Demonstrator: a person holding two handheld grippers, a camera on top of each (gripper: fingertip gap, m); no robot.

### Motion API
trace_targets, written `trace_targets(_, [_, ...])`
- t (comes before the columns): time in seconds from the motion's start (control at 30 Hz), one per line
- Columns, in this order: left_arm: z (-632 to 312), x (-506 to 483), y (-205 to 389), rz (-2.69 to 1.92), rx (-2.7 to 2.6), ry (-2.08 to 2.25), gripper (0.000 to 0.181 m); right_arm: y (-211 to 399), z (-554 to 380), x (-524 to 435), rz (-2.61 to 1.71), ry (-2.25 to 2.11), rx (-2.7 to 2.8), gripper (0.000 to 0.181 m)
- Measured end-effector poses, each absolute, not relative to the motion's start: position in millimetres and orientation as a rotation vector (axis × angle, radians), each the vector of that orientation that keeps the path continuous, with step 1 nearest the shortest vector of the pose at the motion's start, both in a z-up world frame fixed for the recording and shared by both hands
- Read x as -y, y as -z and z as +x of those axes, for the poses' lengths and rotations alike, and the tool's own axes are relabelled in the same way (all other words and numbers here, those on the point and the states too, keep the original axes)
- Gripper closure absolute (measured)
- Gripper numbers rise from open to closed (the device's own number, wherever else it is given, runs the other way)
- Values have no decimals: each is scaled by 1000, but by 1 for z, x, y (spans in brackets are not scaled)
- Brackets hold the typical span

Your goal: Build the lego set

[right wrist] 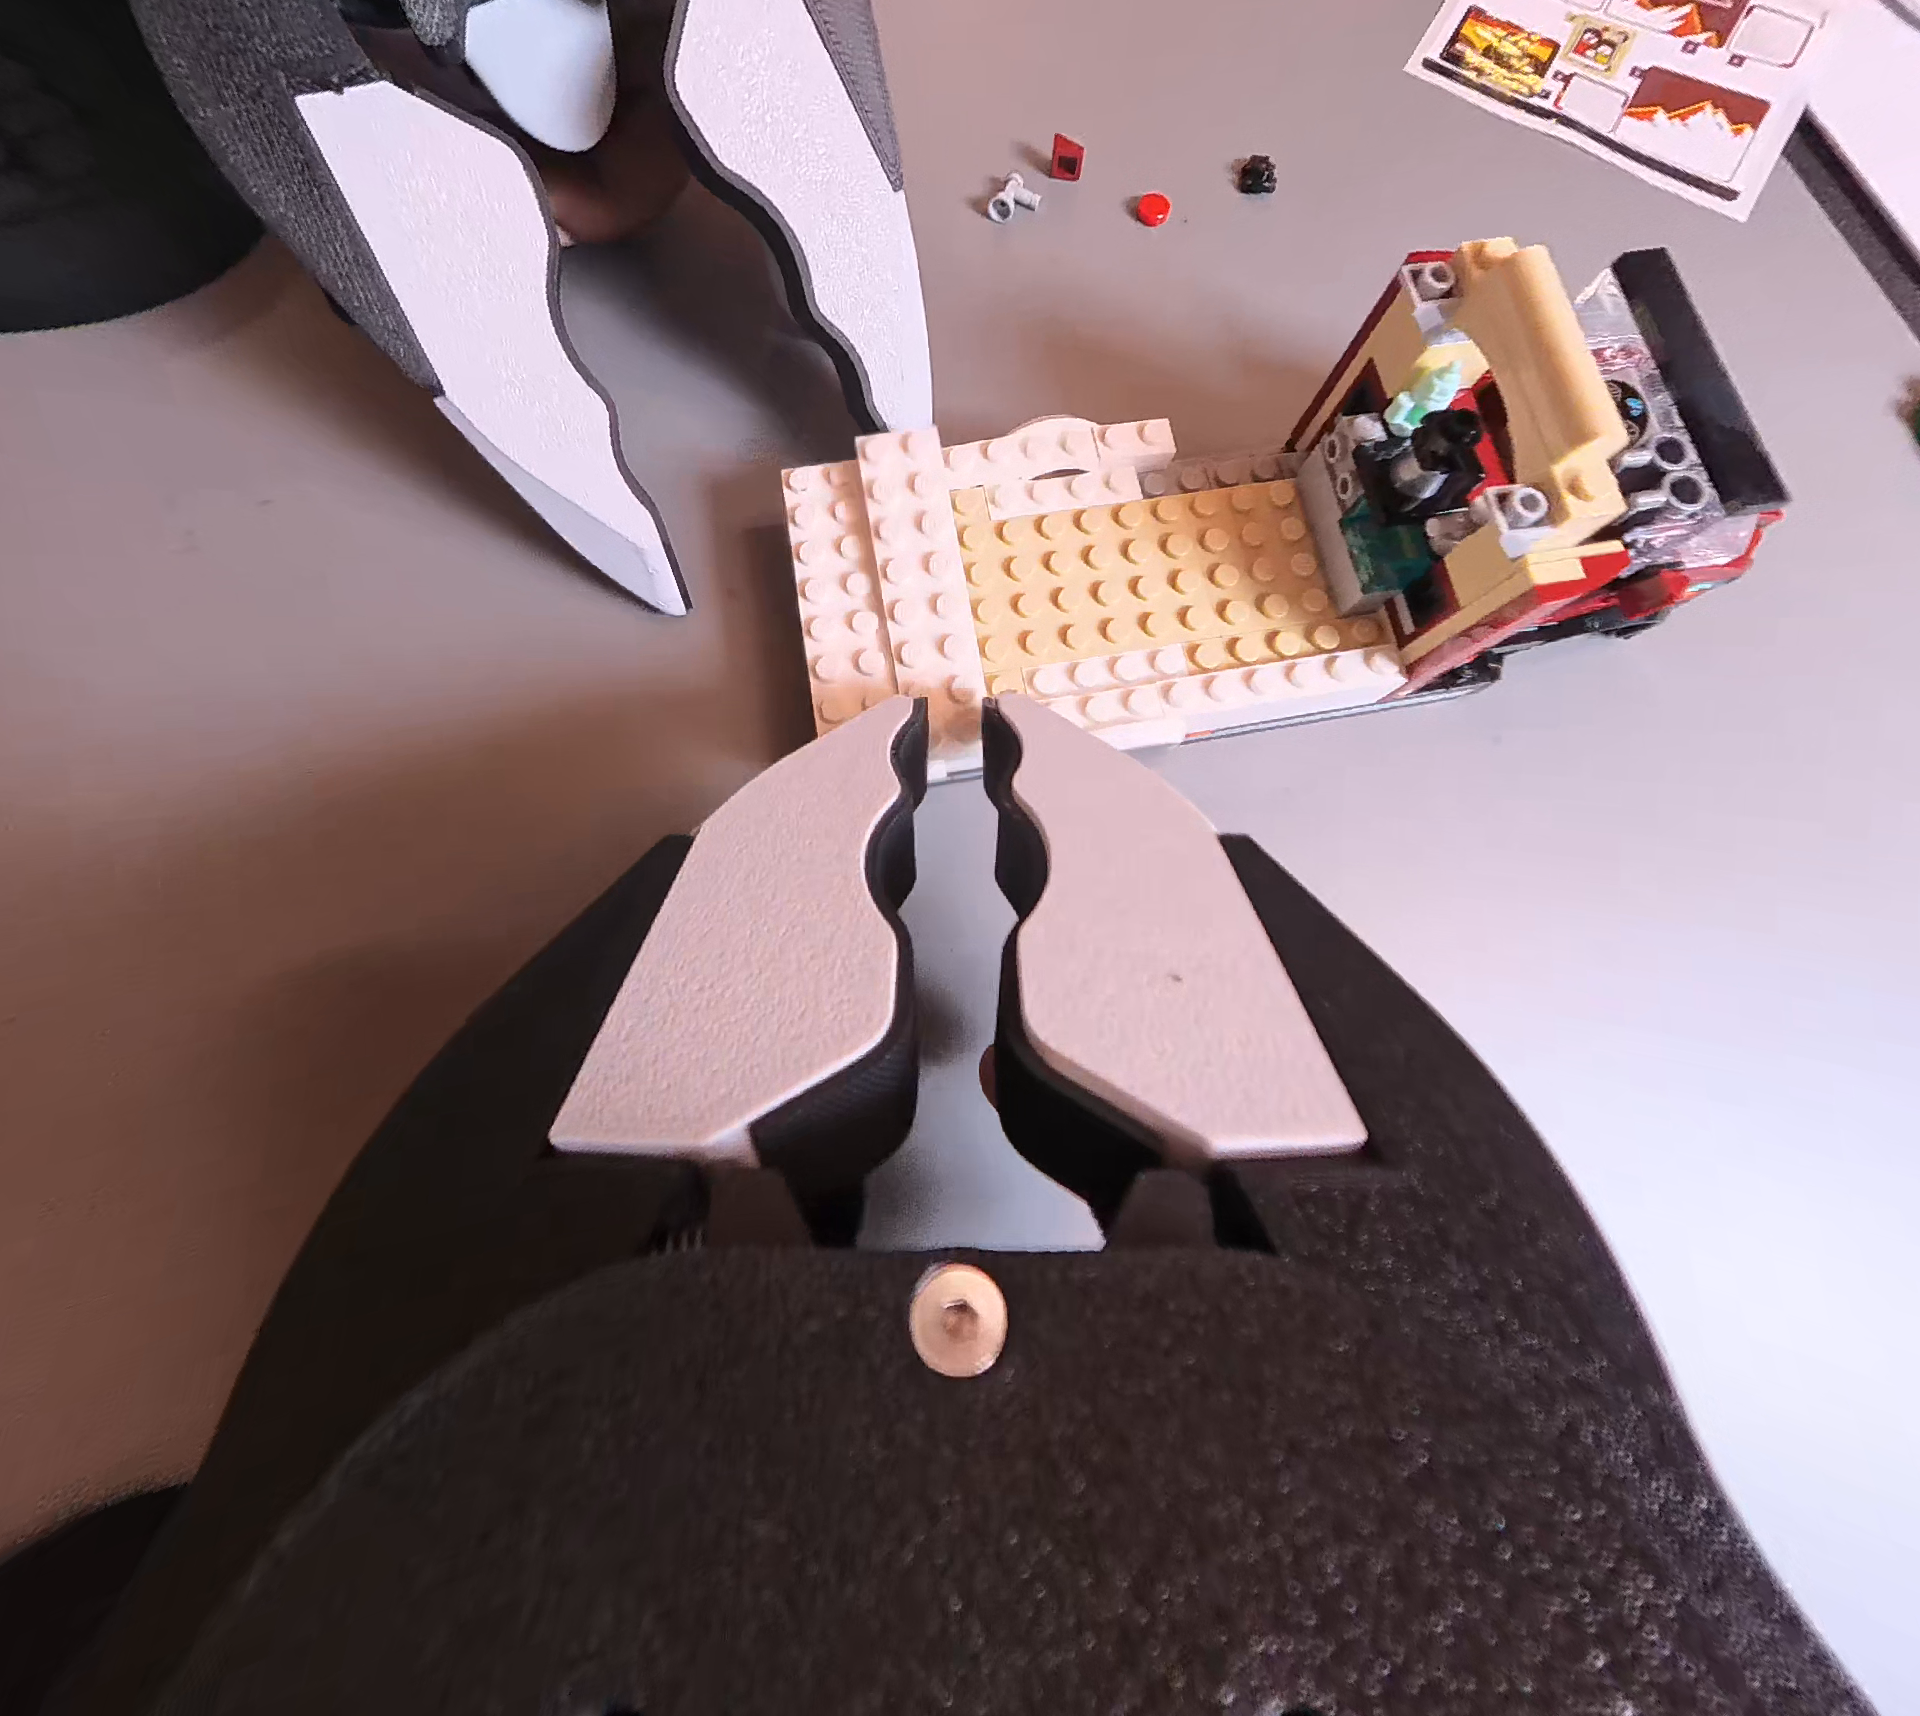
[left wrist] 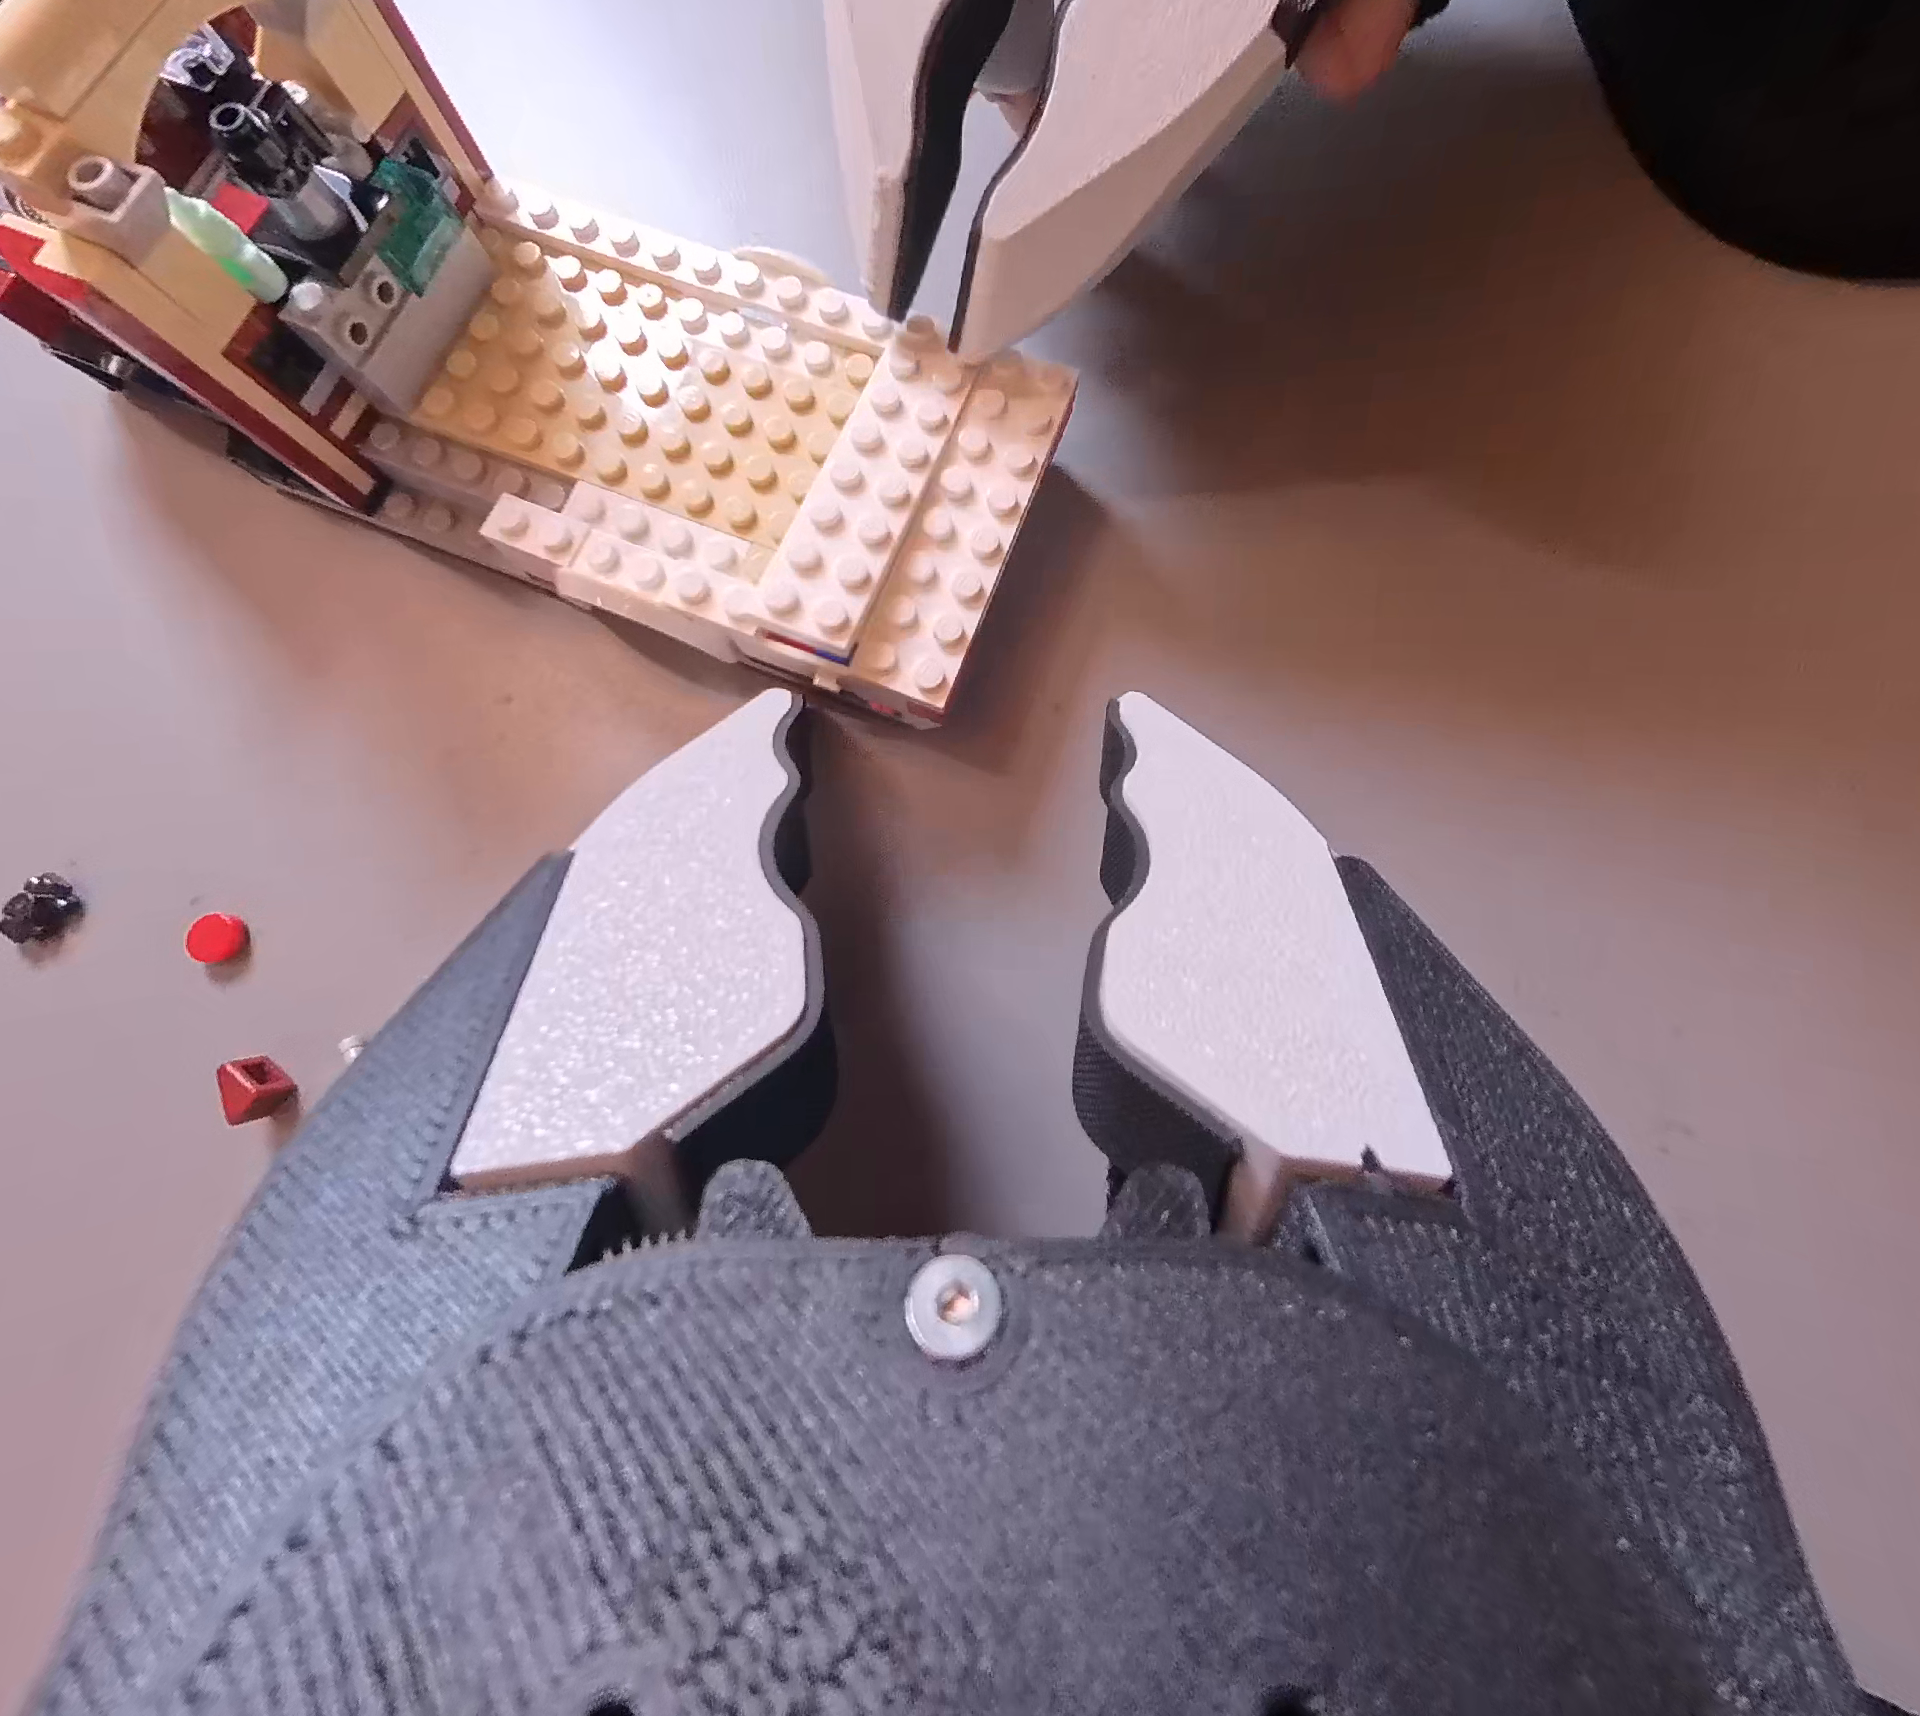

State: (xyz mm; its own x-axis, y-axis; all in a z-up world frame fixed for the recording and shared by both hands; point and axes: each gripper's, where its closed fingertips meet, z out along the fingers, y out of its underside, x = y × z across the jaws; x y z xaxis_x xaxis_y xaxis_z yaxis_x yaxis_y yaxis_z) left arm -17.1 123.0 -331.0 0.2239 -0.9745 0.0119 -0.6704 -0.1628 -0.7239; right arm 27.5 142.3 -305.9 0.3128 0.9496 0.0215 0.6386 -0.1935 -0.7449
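Observation:
The lego model sits on the grey table: a tan studded floor plate (left wrist: 644,388) with white plates around it and a red-and-tan cab (left wrist: 208,160) at one end. It also shows in the right wrist view (right wrist: 1122,565), as does its cab (right wrist: 1475,440). A white plate (left wrist: 883,482) lies across the open end (right wrist: 914,565). My left gripper (left wrist: 956,710) is open and empty, its left tip beside the plate's near corner; in the right wrist view (right wrist: 784,513) one tip touches the model's edge. My right gripper (right wrist: 953,716) is nearly closed, tips on the white plate's corner (left wrist: 935,331).
Loose pieces lie on the table: a red round tile (right wrist: 1150,208), a dark red slope (right wrist: 1067,157), a grey pin (right wrist: 1013,196) and a black piece (right wrist: 1254,173). A sticker sheet (right wrist: 1610,56) lies beyond them. A gloved hand (left wrist: 1351,35) holds the right gripper. Tip to tip, the grippers are about 6 cm apart.

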Motion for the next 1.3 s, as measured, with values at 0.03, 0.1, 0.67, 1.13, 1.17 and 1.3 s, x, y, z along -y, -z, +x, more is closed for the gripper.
trace_targets(0.03, [-17, -123, 331, -1908, -1511, 661, 127, 306, 27, -142, -1921, -602, 1406, 172])
trace_targets(0.1, [-17, -123, 331, -1906, -1513, 662, 127, 306, 27, -143, -1923, -602, 1405, 172])
trace_targets(0.67, [-16, -124, 331, -1909, -1507, 666, 127, 302, -14, -149, -2073, -589, 1394, 179])
trace_targets(1.13, [-16, -124, 331, -1909, -1506, 667, 127, 309, -15, -150, -2145, -488, 1461, 181])
trace_targets(1.17, [-16, -124, 331, -1910, -1506, 667, 127, 309, -15, -149, -2151, -484, 1464, 181])
trace_targets(1.3, [-16, -124, 331, -1909, -1504, 666, 127, 310, -15, -150, -2176, -474, 1480, 181])
